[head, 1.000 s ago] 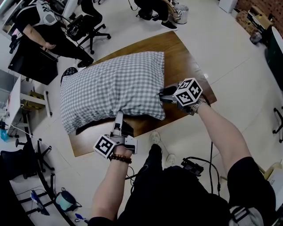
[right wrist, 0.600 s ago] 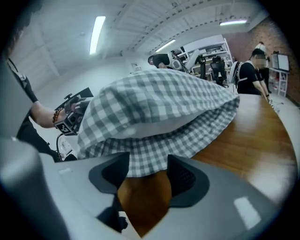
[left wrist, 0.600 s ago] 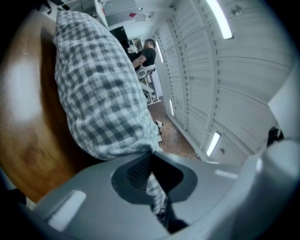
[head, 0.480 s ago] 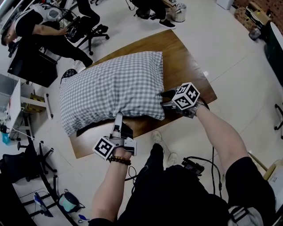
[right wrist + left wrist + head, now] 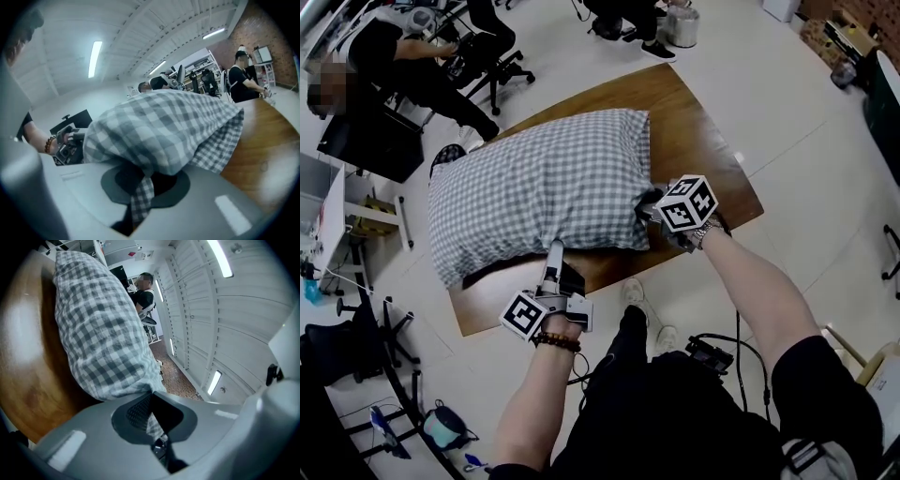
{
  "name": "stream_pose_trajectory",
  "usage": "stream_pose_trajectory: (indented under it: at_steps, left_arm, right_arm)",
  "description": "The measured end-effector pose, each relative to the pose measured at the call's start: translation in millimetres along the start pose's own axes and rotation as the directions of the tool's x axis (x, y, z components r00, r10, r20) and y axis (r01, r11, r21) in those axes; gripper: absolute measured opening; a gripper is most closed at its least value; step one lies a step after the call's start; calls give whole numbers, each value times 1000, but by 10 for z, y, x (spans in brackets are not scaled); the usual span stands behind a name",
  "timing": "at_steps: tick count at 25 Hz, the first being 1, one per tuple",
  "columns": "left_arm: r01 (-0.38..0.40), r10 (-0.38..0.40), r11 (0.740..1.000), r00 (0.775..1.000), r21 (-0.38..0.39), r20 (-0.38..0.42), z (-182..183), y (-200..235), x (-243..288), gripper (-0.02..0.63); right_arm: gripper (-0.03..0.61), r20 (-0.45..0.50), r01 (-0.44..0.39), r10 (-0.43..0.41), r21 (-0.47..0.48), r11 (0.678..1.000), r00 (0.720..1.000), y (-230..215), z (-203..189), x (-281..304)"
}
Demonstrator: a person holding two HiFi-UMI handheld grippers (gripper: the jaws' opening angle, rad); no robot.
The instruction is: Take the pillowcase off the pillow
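The right gripper [image 5: 651, 210] had edged in, its jaws just closing on the pillowcase [image 5: 539, 183]. The left gripper [image 5: 554, 249] pinched it too. Best to pull both evenly.

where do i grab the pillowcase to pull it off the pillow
Grip the loose near edge of the checked pillowcase, coming from the near side of the table: fabric there bunches thin enough to pinch. The left gripper is shut on that edge; the right gripper's jaws have just been closing, a fold between them.
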State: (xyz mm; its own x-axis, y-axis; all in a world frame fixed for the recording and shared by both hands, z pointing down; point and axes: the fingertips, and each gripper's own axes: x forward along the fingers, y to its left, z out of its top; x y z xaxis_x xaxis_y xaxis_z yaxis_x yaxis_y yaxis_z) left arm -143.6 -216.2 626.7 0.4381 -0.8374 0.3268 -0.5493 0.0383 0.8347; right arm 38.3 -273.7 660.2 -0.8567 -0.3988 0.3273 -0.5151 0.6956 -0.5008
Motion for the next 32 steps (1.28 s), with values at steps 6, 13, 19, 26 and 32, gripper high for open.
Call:
stream_pose_trajectory:
  at_steps: [6,13,19,26,32]
  left_arm:
    - [109,-106,994,991,-32,78,32,-175,23,2]
    - [280,-264,958,944,-58,199,389,-115,-36,2]
    - [278,-254,958,936,-70,244,579,61,-153,2]
    - [264,-233,961,934,-81,270,682,208,-244,0]
    - [228,-216,971,965,-73,149,277,249,-261,3]
  right_arm:
    - [18,-38,130,-138,-177,976,990,-204,-132,-304]
    - [17,-32,214,-230,-264,941,973,-230,-71,-544]
    - [15,-25,273,-291,-275,922,956,-240,-27,-820]
    - [15,-22,358,-372,-223,907,928,-403,-187,-1172]
    - [23,-112,350,-373,-178,919,921,-339,-652,-1085]
